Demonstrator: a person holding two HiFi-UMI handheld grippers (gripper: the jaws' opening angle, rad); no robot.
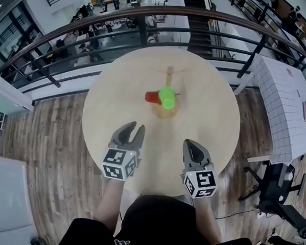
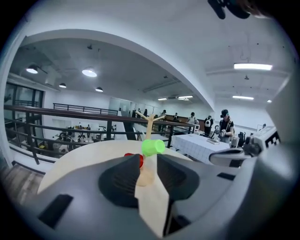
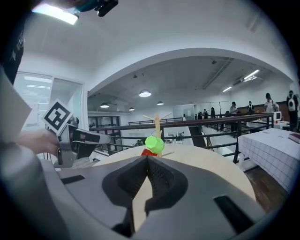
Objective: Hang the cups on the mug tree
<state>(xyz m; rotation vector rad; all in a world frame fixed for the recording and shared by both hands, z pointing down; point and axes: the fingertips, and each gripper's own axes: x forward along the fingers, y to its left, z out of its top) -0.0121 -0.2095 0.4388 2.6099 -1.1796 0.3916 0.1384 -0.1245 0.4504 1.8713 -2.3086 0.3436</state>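
A wooden mug tree (image 1: pixel 169 74) stands at the middle of the round table (image 1: pixel 113 102). A green cup (image 1: pixel 167 98) and a red cup (image 1: pixel 152 97) hang on its lower pegs, the red one to the left; the upper pegs are bare. My left gripper (image 1: pixel 133 129) hovers over the near edge of the table, open, with nothing between its fingers. Beside it to the right, my right gripper (image 1: pixel 191 145) is shut and empty. Both point at the tree from some distance. The left gripper view shows the green cup (image 2: pixel 153 147) and red cup (image 2: pixel 136 158) ahead of the jaws.
A dark railing (image 1: pixel 147 29) curves behind the table, with a lower floor beyond it. A table with a white checked cloth (image 1: pixel 287 101) and a black office chair (image 1: pixel 277 192) stand to the right. White furniture (image 1: pixel 0 198) sits at the lower left.
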